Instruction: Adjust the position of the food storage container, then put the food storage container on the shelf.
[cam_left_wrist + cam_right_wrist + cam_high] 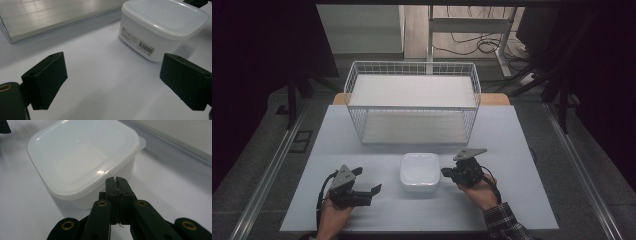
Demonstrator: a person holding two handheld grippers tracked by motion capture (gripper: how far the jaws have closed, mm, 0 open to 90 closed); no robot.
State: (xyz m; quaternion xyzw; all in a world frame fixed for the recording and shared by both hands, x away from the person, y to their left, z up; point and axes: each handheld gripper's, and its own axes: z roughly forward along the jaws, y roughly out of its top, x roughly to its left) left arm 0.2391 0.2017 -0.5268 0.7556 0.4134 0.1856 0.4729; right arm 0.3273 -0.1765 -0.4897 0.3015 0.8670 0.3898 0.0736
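White lidded container (419,171) sat between both tongs: right tongs (445,173) closed, empty, tips at its rim; left tongs (368,182) open, farther off.

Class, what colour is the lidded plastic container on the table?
White, slightly translucent container; clearest in the right gripper view.

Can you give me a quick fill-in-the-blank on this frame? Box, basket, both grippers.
1. The white box has its lid ____.
2. The left gripper has its jaws ____.
3. The right gripper has its jaws ____, tips close to the box's rim.
4. The wire basket stands ____ the box, farther from the person.

Missing words: on; open; shut; behind
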